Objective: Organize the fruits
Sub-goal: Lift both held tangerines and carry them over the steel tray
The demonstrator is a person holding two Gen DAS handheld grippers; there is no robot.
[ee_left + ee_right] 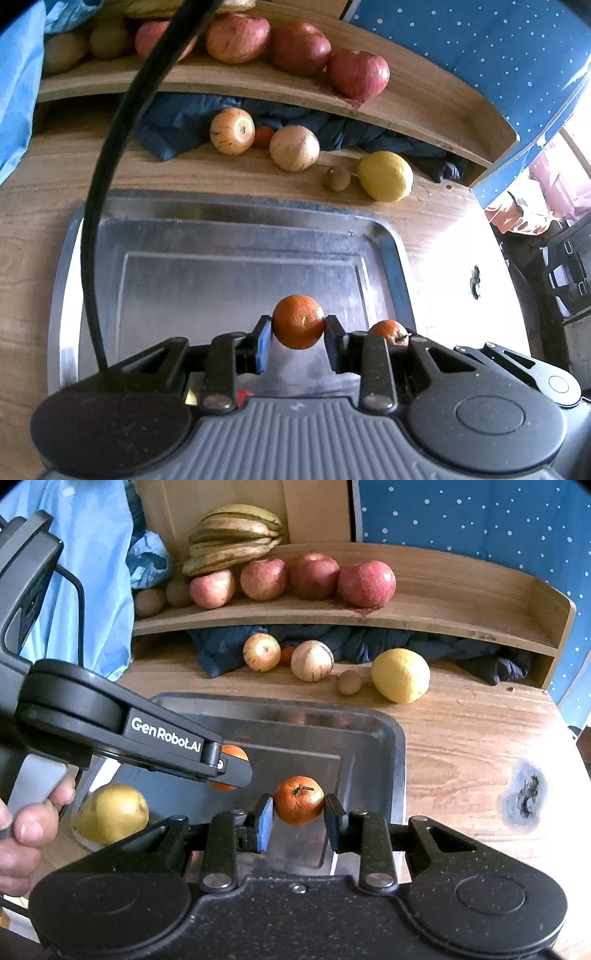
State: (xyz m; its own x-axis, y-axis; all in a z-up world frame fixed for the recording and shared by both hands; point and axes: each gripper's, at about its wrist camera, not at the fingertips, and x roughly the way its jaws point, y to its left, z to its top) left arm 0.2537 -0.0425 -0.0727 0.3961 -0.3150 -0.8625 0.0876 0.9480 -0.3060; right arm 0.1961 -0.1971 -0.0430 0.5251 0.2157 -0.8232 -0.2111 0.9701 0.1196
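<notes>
Both claws have an orange pinched over the metal tray [384,738] — left claw [298,326] clamped on one orange [298,321], right claw [298,806] clamped on another orange [298,800]. Looks like citrus goes in the tray, since the apples [314,576] and bananas [236,539] already sit up on the shelf [443,616]. A lemon [400,675] waits on the table [461,738] — probably next.

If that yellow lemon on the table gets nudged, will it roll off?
The lemon is oval with a blunt end, so it would probably wobble and curve, not roll straight. It lies on the flat wooden table, well back from the edge, so a fall seems unlikely. Its dimpled peel probably grips well.
</notes>
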